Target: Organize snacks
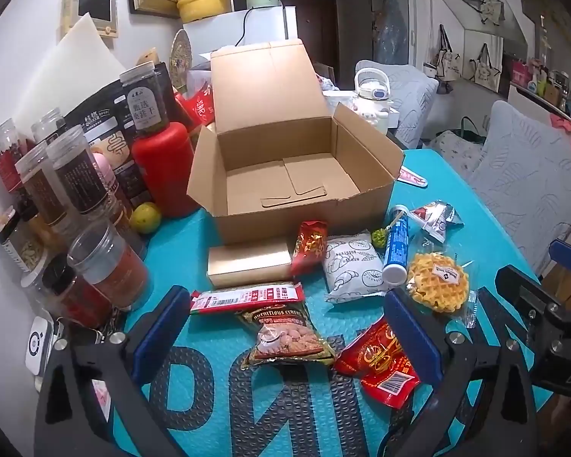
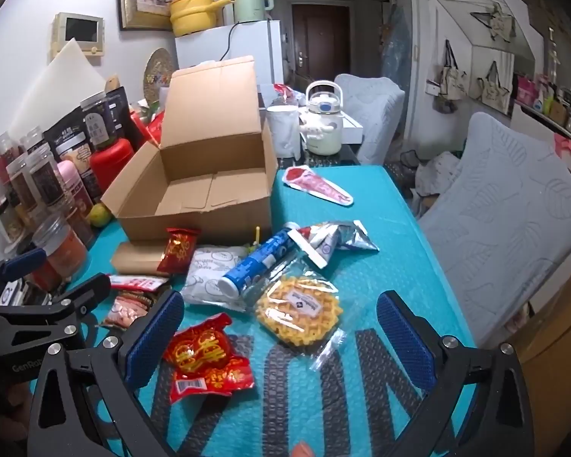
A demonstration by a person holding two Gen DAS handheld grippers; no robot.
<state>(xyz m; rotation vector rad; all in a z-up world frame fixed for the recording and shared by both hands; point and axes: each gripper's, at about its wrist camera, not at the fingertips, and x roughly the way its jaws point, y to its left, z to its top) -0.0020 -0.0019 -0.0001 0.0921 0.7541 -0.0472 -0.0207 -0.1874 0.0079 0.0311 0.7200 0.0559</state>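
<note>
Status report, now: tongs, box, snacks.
Left tongs open, empty. Right tongs open, empty. Cardboard box open, nothing inside. Snacks loose on the teal mat: waffle, blue tube, red packet. Nothing blocking the box.

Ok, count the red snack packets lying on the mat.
3: one at the gold box's right end, one long packet before that box, one by the waffle. Others may be hidden.

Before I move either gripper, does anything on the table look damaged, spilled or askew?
Nothing is spilled. The cardboard box is open and empty, and its front rim looks slightly torn near the right corner. The snack packets lie loosely scattered in front of it, some overlapping. One silver packet looks crumpled.
</note>
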